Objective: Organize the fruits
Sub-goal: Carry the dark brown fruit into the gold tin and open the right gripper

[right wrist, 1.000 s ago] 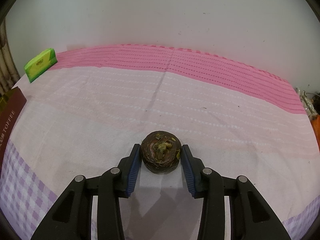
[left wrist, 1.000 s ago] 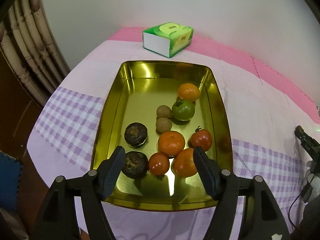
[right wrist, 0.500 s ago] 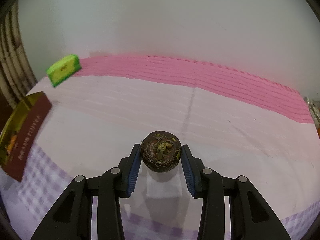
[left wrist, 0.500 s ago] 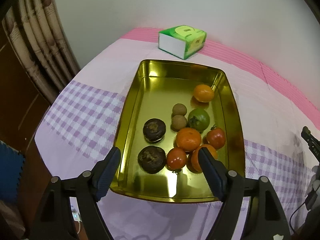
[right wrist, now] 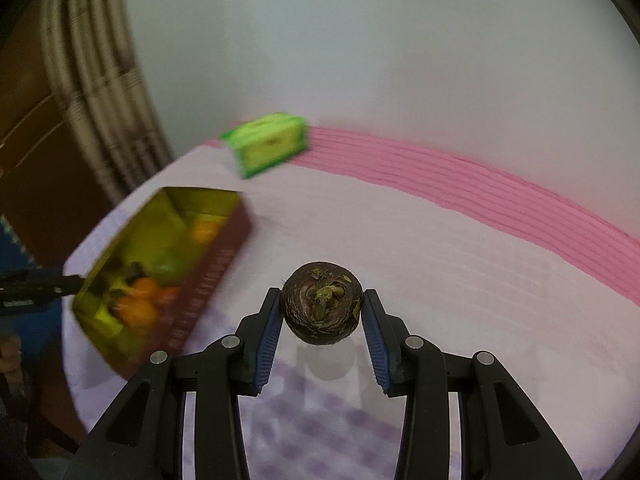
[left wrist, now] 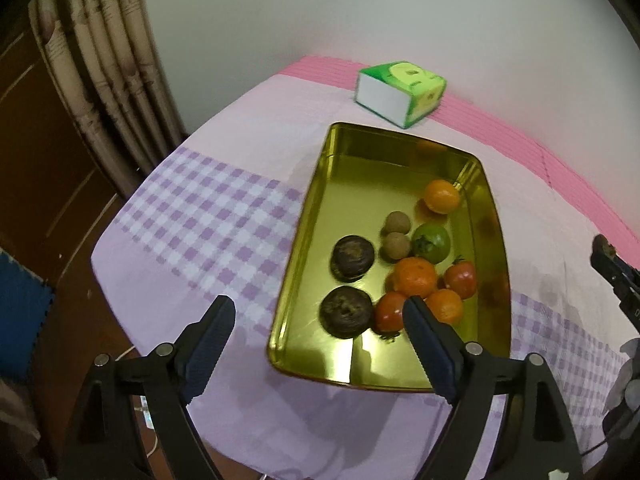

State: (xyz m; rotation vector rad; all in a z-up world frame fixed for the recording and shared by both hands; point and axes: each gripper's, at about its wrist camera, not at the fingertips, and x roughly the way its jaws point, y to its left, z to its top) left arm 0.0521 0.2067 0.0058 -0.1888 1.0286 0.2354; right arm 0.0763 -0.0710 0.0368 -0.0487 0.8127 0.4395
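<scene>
My right gripper (right wrist: 322, 316) is shut on a dark brown mangosteen (right wrist: 322, 304) and holds it above the tablecloth, to the right of the gold tray (right wrist: 132, 248). My left gripper (left wrist: 318, 320) is open and empty, above the tray's near left corner. The tray (left wrist: 316, 208) holds two dark mangosteens (left wrist: 353, 257), several oranges (left wrist: 414, 277), red tomatoes (left wrist: 461, 278), a green tomato (left wrist: 432, 237) and two small brown fruits (left wrist: 397, 223). The right gripper shows at the right edge of the left wrist view (left wrist: 612, 272).
A green tissue box (left wrist: 400, 92) stands behind the tray by the pink strip; it also shows in the right wrist view (right wrist: 266, 148). Curtains (left wrist: 100, 60) and a wooden cabinet are to the left. The table's edge runs near left.
My right gripper has lifted the mangosteen off the cloth and swung left toward the tray. My left gripper has drawn back and to the left of the tray.
</scene>
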